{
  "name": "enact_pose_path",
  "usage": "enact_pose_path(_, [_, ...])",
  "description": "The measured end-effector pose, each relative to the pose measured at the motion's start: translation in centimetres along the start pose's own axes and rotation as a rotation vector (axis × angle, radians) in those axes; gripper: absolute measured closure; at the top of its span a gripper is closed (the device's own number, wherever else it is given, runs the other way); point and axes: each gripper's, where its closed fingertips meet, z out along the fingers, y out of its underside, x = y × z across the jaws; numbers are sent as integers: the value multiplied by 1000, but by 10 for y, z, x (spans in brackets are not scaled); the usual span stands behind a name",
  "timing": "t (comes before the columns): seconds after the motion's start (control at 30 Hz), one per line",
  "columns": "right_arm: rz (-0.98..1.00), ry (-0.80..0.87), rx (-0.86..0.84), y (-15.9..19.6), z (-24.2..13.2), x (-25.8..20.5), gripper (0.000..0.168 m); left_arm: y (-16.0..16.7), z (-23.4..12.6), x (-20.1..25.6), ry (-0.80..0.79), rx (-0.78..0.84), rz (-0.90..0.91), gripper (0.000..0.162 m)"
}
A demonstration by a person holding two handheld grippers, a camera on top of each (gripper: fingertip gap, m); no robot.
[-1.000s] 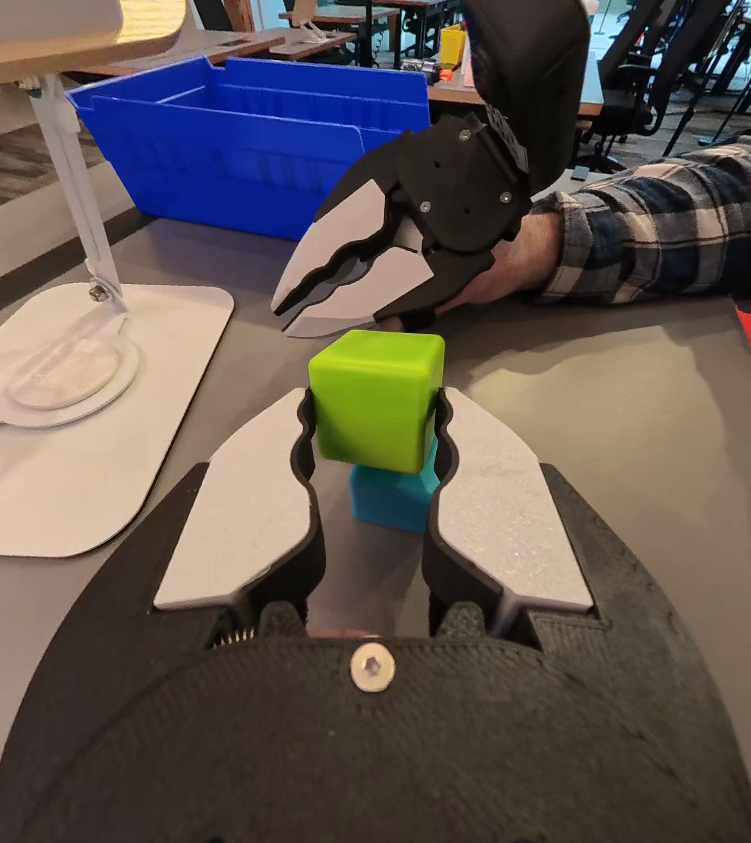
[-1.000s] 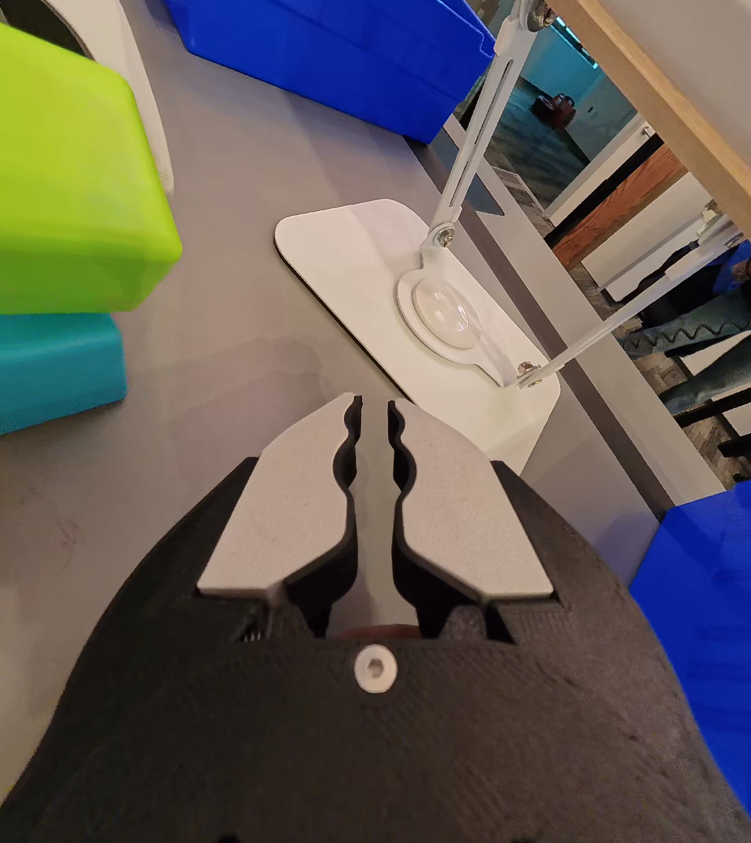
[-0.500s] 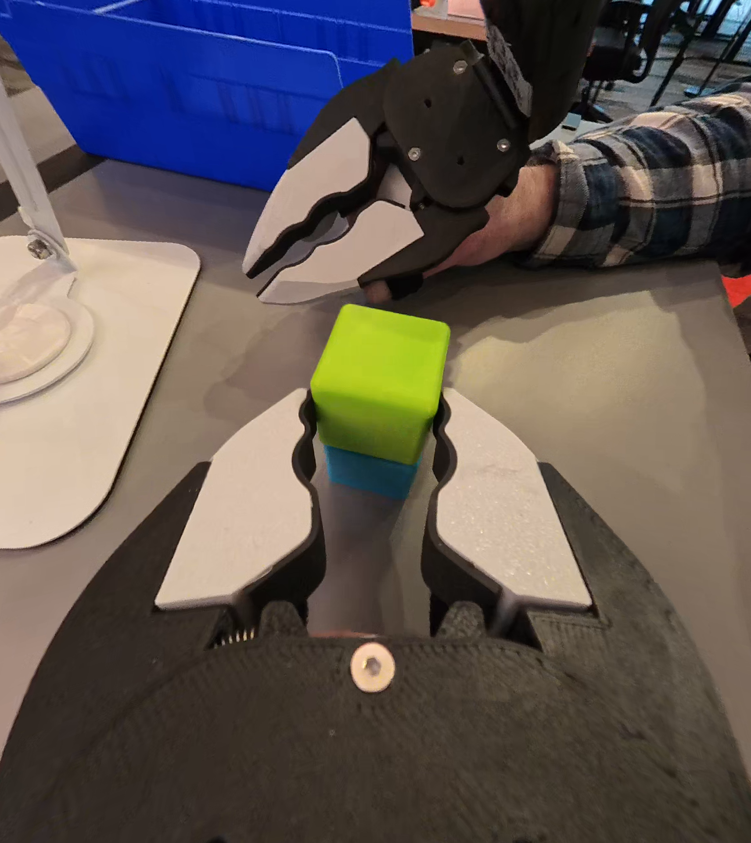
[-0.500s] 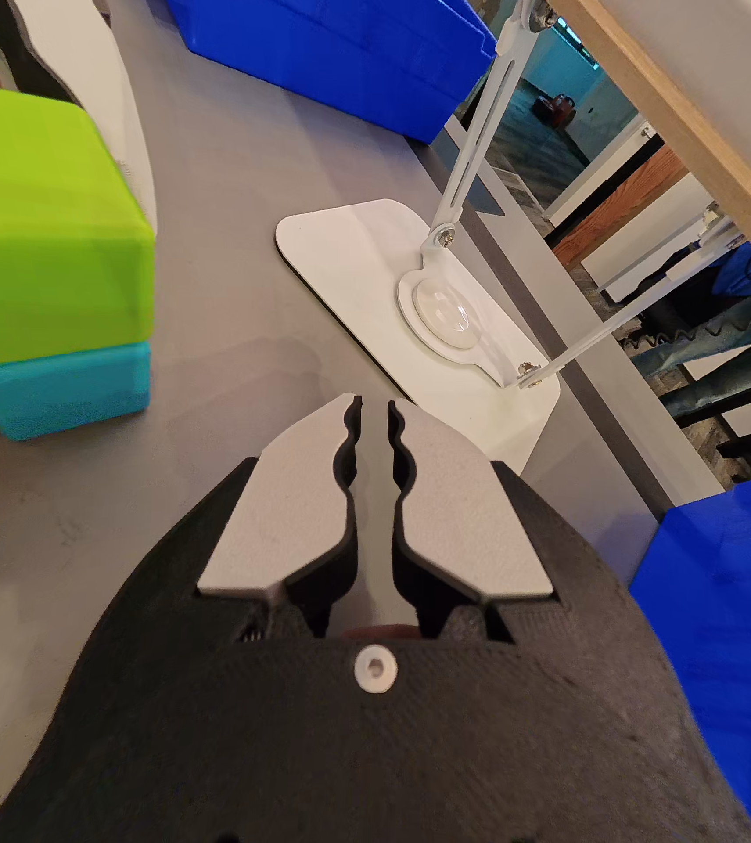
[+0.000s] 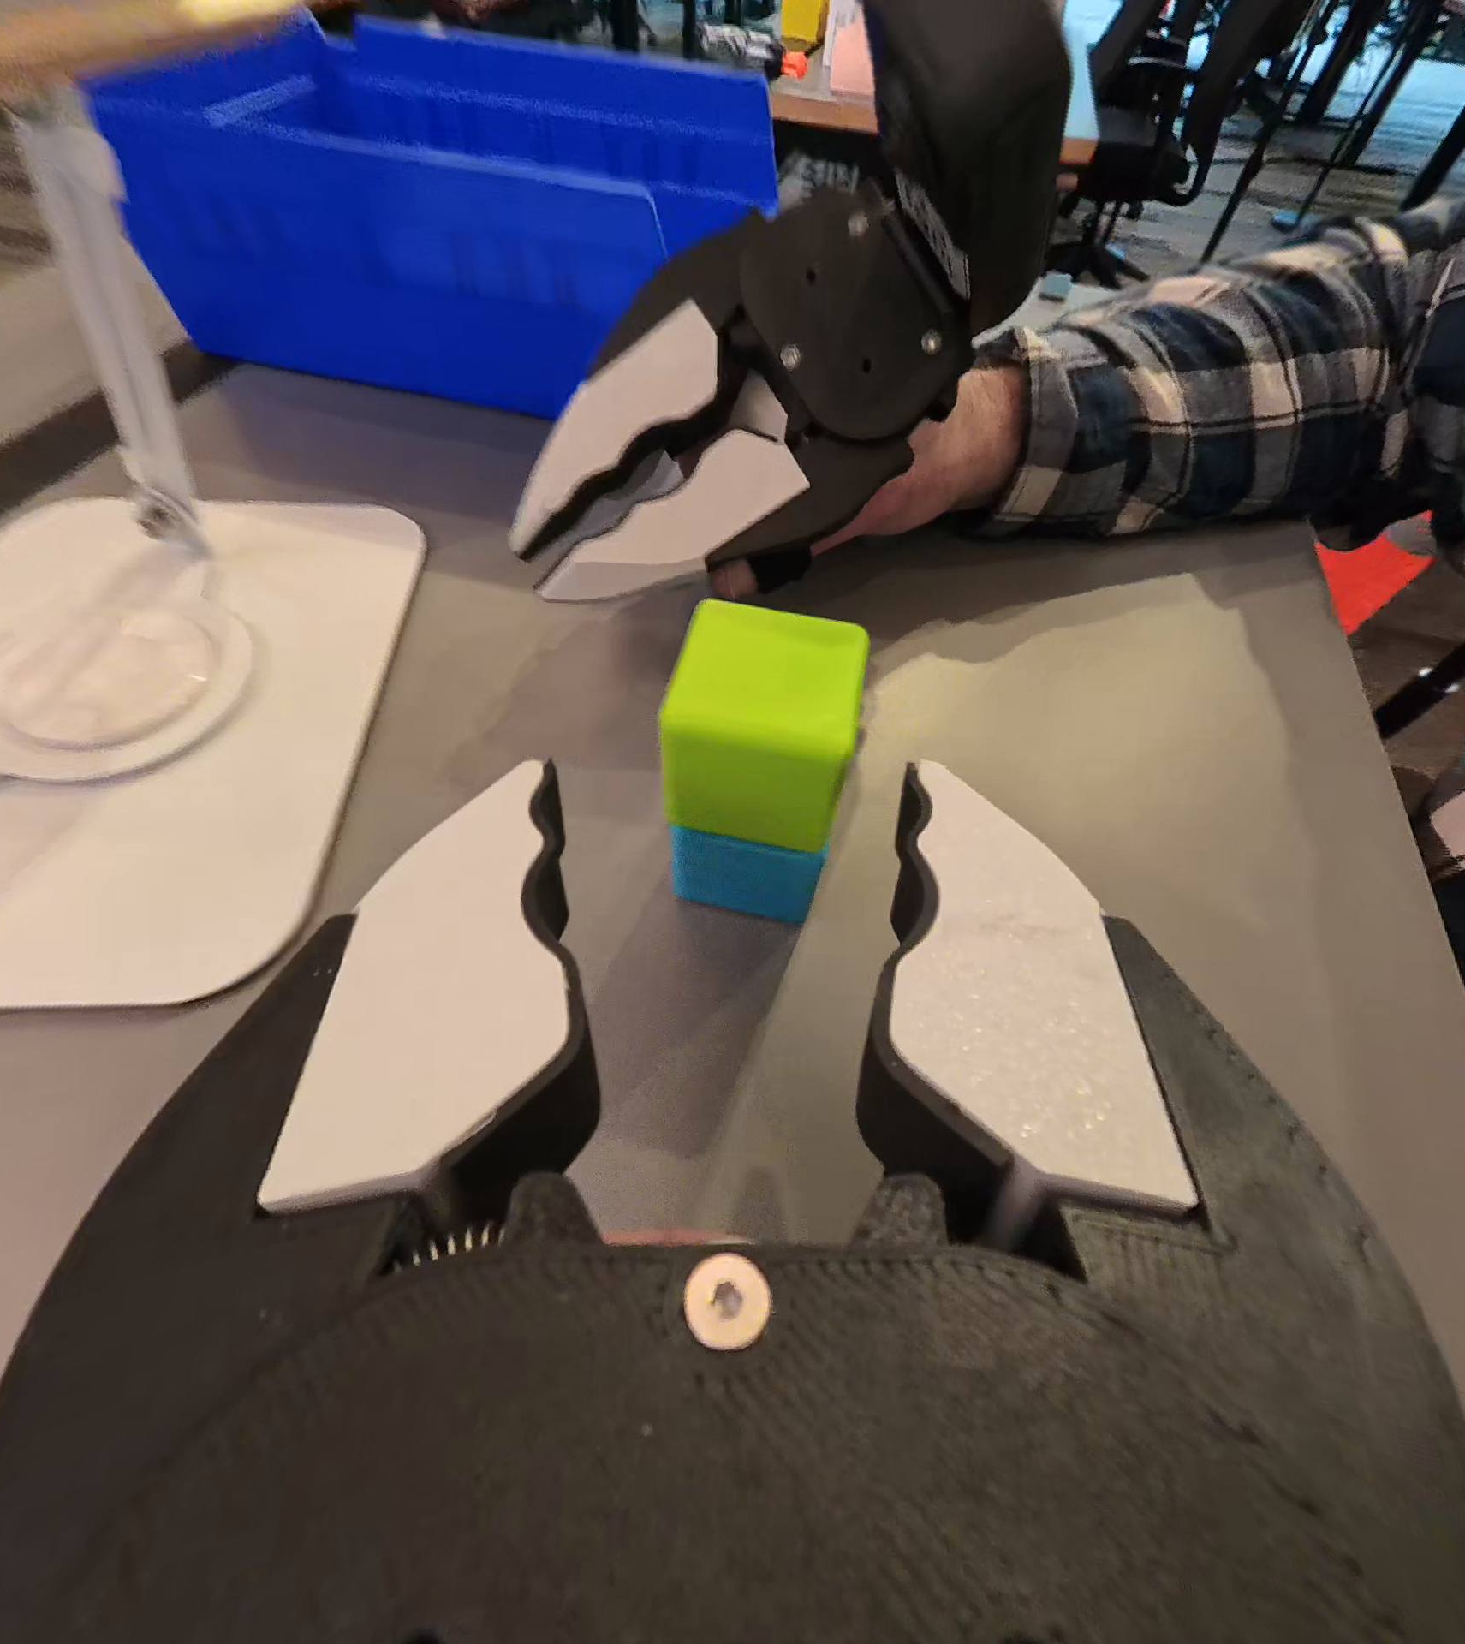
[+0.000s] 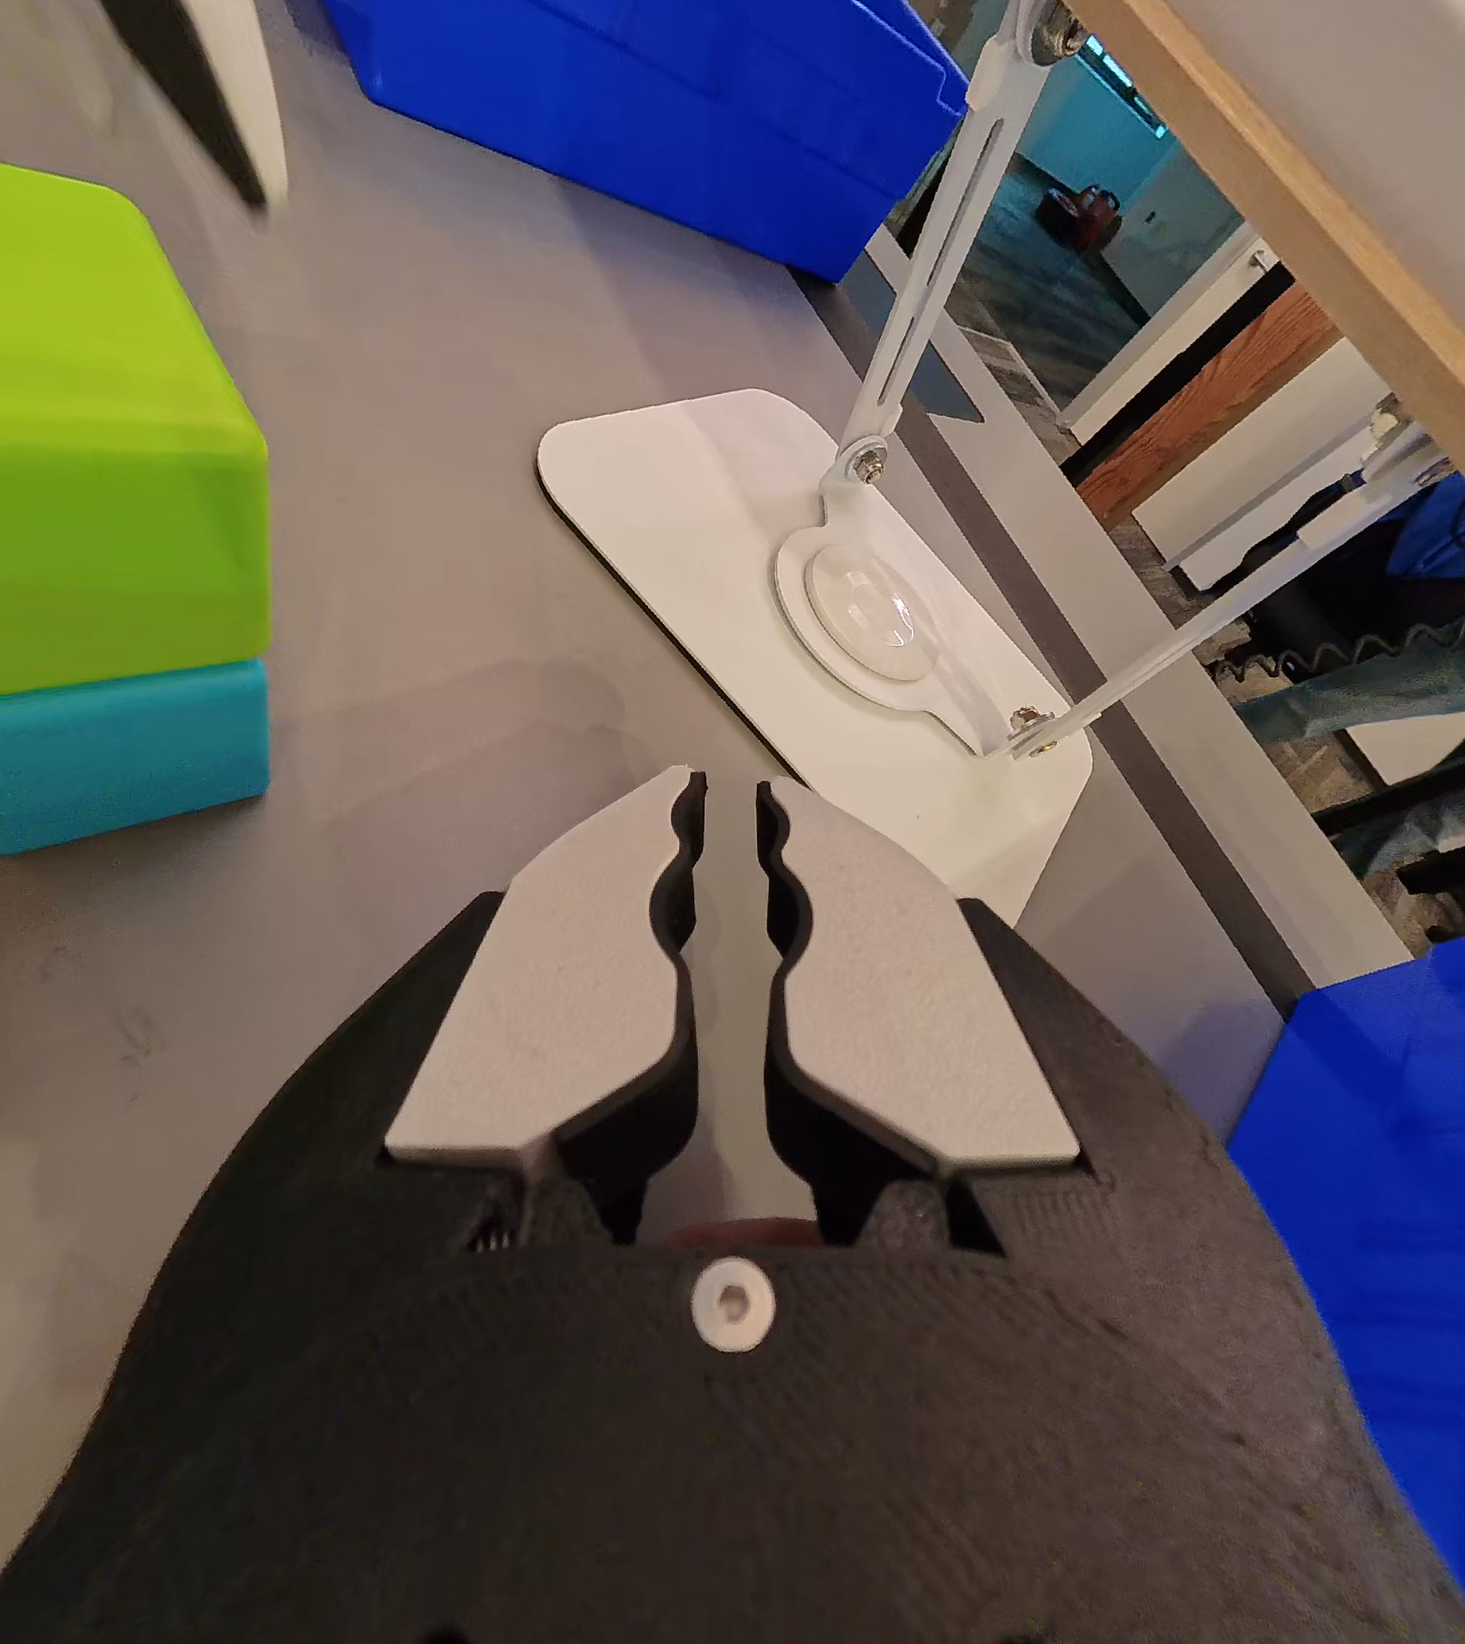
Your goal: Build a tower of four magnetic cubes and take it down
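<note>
While green cube point(image 5: 762, 722) tops blue cube point(image 5: 744, 879), left tool point(image 5: 733, 783) spread, right tool point(image 6: 730, 787) nearly closed.

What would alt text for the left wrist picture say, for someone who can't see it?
A green cube sits stacked on a blue cube on a grey table, just beyond the open left gripper. Behind, a hand holds the right gripper near a blue bin.

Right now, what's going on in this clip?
A person with a gripper in each hand is stacking cubes on a grey table. The green cube sits on the blue cube, two high. The left gripper is open and clear of the stack; the right gripper hovers nearby, empty, jaws nearly closed.
</note>
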Motion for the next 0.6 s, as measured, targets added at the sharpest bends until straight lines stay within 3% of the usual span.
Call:
enact_pose_path(0.13, [-4, -2, -3, 0, 0, -1, 157, -22, -53, -33, -173, 20, 123, 95])
enact_pose_path(0.2, [-7, -2, -6, 1, 1, -1, 157, -36, -86, -55, -282, 28, 195, 107])
enact_pose_path(0.33, [-7, -2, -7, 1, 1, -1, 157, -46, -149, -117, -464, -61, 262, 110])
enact_pose_path(0.47, [-11, -5, -9, 1, 1, -2, 157, -38, -187, -176, -505, -160, 267, 115])
enact_pose_path(0.53, [-14, -7, -11, 1, 1, -2, 157, -16, -196, -205, -498, -324, 259, 111])
enact_pose_path(0.6, [-18, -10, -14, 1, 1, -3, 157, -4, -201, -236, -530, -387, 288, 114])
